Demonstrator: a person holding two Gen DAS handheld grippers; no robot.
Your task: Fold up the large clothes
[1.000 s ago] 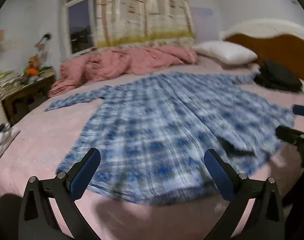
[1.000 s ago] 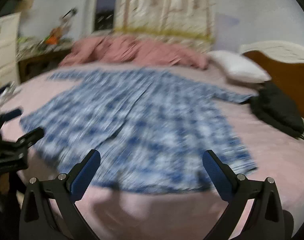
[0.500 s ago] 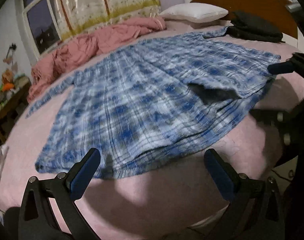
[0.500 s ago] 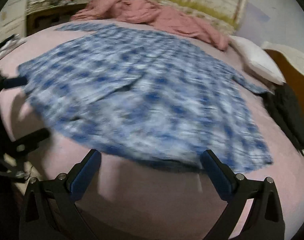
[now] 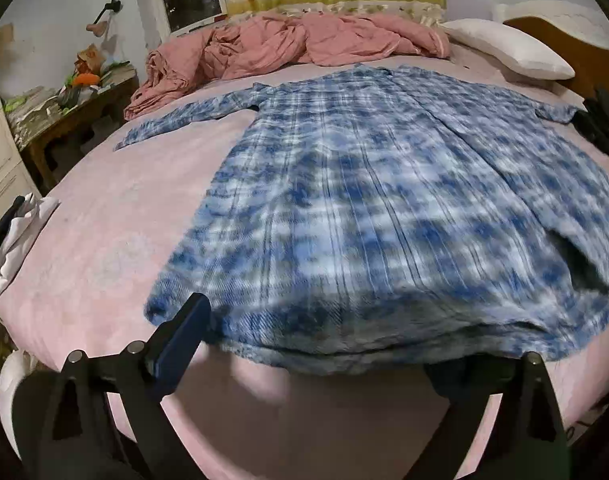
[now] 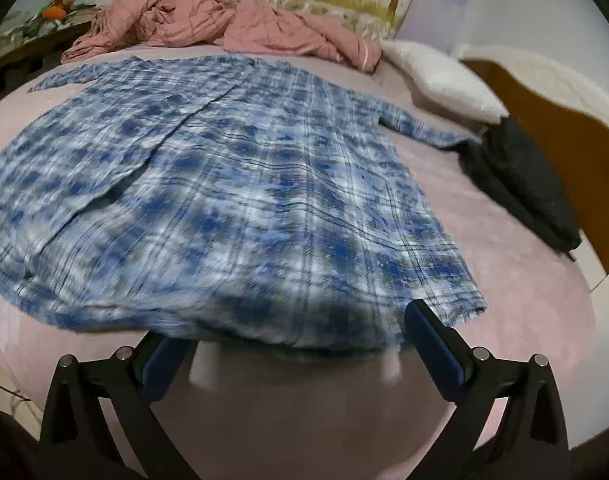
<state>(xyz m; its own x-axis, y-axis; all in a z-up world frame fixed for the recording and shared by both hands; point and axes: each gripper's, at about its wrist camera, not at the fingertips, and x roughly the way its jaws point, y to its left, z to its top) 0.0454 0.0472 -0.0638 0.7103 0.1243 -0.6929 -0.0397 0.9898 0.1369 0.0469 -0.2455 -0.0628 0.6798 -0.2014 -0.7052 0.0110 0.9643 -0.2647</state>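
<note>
In the left wrist view the plaid shirt [image 5: 384, 208] is seen spread flat on the bed [image 5: 104, 240], its hem between the left gripper [image 5: 316, 344]'s spread fingers, while in the right wrist view the right gripper [image 6: 292, 340] is likewise spread at that hem, which is best pinched evenly at both corners.

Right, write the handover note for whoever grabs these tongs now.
Left tongs: open, at the near hem of the blue plaid shirt, toward its left corner; one finger hidden under the hem.
Right tongs: open, at the same hem near the right corner.
Shirt lies spread flat on the pink bed, sleeves out, collar toward the pink duvet.
Done: laid out. Left: grip the hem, make every fold.
</note>
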